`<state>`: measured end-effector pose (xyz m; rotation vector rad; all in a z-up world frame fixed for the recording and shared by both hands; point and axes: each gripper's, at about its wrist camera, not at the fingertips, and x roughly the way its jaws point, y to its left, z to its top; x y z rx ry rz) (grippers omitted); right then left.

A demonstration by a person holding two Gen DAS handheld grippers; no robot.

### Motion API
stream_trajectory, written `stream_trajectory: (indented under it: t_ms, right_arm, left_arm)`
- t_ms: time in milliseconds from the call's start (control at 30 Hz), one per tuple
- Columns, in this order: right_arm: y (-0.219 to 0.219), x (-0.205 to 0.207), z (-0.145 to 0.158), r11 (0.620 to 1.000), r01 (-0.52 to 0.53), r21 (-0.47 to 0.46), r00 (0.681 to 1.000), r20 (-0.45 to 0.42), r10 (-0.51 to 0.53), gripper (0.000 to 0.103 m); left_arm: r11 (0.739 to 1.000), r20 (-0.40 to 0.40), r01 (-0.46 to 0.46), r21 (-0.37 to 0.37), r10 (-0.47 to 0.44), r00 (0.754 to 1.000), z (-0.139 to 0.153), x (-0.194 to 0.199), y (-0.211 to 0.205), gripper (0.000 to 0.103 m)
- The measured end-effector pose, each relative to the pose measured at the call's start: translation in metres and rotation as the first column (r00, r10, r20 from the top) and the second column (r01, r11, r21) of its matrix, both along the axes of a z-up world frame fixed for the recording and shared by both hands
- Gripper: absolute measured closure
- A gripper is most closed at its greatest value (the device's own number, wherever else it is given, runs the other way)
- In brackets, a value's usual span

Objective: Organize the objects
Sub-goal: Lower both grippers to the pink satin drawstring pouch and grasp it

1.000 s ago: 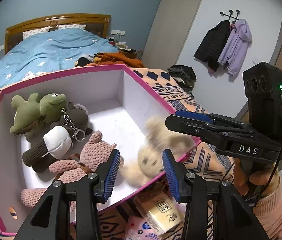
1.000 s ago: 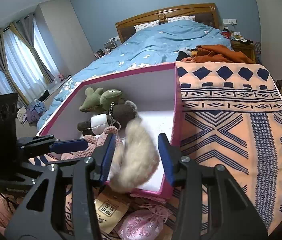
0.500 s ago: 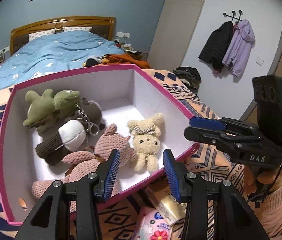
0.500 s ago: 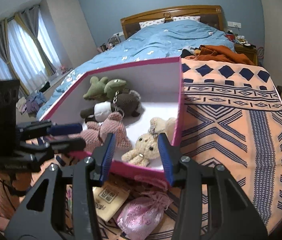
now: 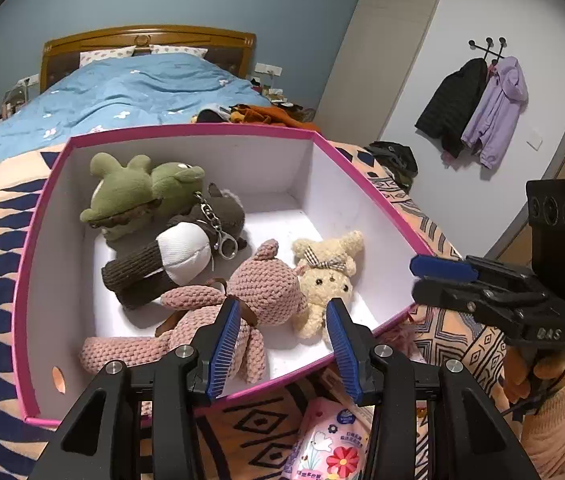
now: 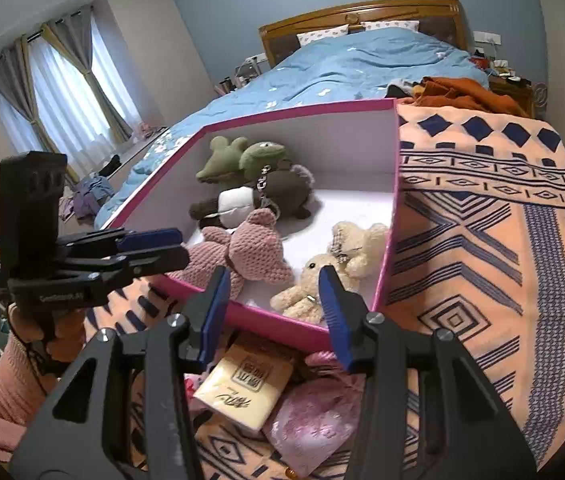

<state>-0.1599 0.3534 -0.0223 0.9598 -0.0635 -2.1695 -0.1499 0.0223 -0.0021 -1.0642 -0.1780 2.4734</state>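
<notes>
A white box with a pink rim stands on the patterned blanket. It holds a green frog plush, a brown-and-white plush with a key ring, a pink knitted bear and a cream bear with a plaid bow. My left gripper hovers open over the box's near wall, nothing between its fingers. At the near right corner my right gripper is empty, its jaws opening. The cream bear lies loose in the box beyond them, beside the pink bear.
In front of the box lie a beige packet, a pink pouch and a floral tissue pack. The orange patterned blanket spreads to the right. Behind are a blue quilt and orange clothes.
The cream bear, blurred in mid-fall by the right gripper a second ago, now lies still in the box beside the pink bear. Both grippers have drawn back a little from the box.
</notes>
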Motion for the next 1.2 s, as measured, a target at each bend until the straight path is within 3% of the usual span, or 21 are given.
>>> stream_trajectory:
  t_ms: [167, 333, 500, 733, 1033, 1200]
  right_arm:
    - [0.006, 0.010, 0.004, 1.000, 0.015, -0.025, 1.000, -0.015, -0.016, 0.051]
    - [0.031, 0.030, 0.016, 0.993, 0.030, -0.112, 0.998, -0.047, -0.036, 0.051]
    - [0.056, 0.047, 0.008, 0.987, 0.073, -0.144, 0.997, -0.024, -0.077, 0.044]
    - [0.072, 0.044, -0.052, 0.984, 0.155, -0.091, 0.978, 0.157, -0.140, 0.042]
    - [0.062, 0.030, -0.083, 0.984, 0.170, -0.061, 0.965, 0.213, -0.153, 0.042]
    - [0.063, 0.023, -0.093, 0.983, 0.174, -0.063, 0.958, 0.242, -0.154, 0.059]
  left_arm:
    - [1.000, -0.072, -0.009, 0.000, 0.009, 0.997, 0.014, 0.018, 0.000, 0.057]
    - [0.997, -0.157, 0.083, 0.010, -0.080, 0.984, 0.029, 0.049, 0.016, 0.049]
    - [0.978, -0.172, 0.208, 0.015, -0.203, 0.964, 0.025, 0.073, 0.046, 0.049]
    - [0.953, -0.086, 0.303, -0.005, -0.302, 0.949, -0.007, 0.080, 0.083, 0.048]
    - [0.955, -0.013, 0.297, -0.002, -0.297, 0.955, -0.027, 0.080, 0.089, 0.048]
    - [0.956, -0.003, 0.294, -0.003, -0.294, 0.956, -0.028, 0.080, 0.089, 0.048]
